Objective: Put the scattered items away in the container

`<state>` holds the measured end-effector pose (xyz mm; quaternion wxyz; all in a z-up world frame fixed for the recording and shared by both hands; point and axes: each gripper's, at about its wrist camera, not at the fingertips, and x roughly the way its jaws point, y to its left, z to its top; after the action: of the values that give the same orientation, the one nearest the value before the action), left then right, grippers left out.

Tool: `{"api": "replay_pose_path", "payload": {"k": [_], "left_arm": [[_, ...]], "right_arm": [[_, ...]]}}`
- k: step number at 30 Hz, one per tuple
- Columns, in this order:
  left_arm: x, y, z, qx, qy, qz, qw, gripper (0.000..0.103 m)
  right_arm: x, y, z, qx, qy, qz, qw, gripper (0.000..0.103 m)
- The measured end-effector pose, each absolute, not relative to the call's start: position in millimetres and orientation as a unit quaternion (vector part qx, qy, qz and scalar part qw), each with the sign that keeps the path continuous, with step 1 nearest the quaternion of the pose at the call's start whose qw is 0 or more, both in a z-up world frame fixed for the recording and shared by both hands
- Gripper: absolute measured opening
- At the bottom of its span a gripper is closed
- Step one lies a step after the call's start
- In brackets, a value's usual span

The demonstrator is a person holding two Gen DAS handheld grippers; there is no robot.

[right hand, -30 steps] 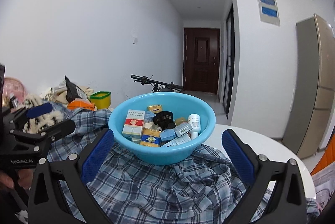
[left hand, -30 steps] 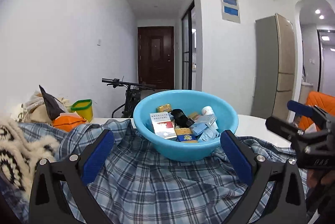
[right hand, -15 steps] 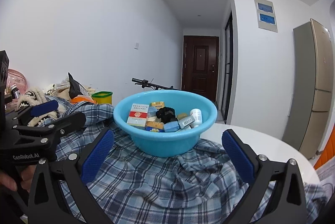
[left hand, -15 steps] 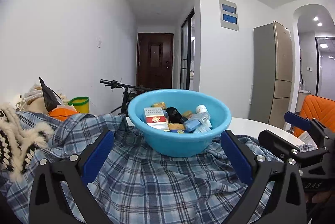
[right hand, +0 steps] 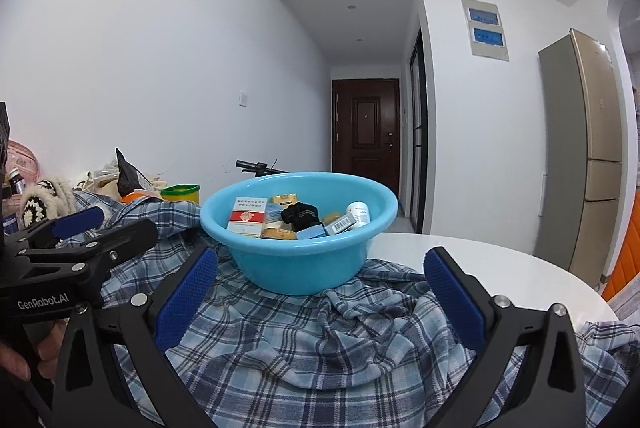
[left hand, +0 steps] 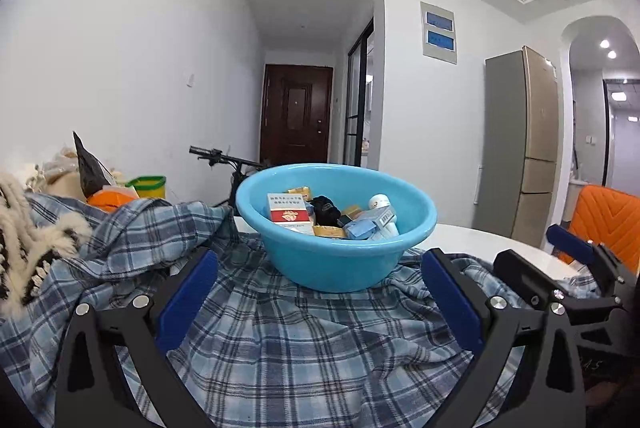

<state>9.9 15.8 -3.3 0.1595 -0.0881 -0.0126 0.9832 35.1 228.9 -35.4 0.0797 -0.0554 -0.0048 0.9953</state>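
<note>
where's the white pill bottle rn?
In the blue basin, at its right side in both wrist views: the white bottle leans against the wall beside a barcoded blue box.

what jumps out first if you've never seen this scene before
A bright blue basin sits mid-frame on a rumpled plaid cloth, heaped with small boxes and a white bottle. Both grippers, left and right, are open and empty in front of it. Behind, a hallway leads to a dark door.
</note>
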Motion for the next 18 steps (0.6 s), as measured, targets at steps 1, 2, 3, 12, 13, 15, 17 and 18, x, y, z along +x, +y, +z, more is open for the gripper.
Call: {"api": "replay_pose_path", "payload": {"k": [1, 2, 3, 12, 13, 15, 17, 18], "left_arm": [[11, 17, -4, -0.086, -0.006, 0.984, 0.156, 0.103], [12, 18, -5, -0.084, 0.002, 0.985, 0.152, 0.103], [12, 17, -6, -0.082, 0.007, 0.985, 0.149, 0.103], [-1, 2, -19, -0.108, -0.018, 0.985, 0.135, 0.103], [-2, 2, -19, -0.109, -0.019, 0.985, 0.135, 0.103], [-8, 4, -21, -0.123, -0.012, 0.985, 0.124, 0.103], [-14, 8, -24, -0.142, -0.003, 0.983, 0.116, 0.103], [-14, 9, -24, -0.142, 0.003, 0.983, 0.118, 0.103]], "right_arm": [[35, 231, -35, -0.06, -0.002, 0.995, 0.079, 0.103], [36, 233, -35, -0.06, 0.004, 0.995, 0.079, 0.103], [36, 235, -35, -0.059, 0.009, 0.995, 0.081, 0.103], [24, 244, -39, -0.095, 0.025, 0.991, 0.096, 0.103], [21, 245, -40, -0.104, 0.025, 0.989, 0.1, 0.103], [11, 245, -44, -0.131, 0.025, 0.986, 0.099, 0.103], [5, 243, -46, -0.145, 0.019, 0.984, 0.101, 0.103], [7, 240, -46, -0.14, 0.013, 0.985, 0.101, 0.103]]}}
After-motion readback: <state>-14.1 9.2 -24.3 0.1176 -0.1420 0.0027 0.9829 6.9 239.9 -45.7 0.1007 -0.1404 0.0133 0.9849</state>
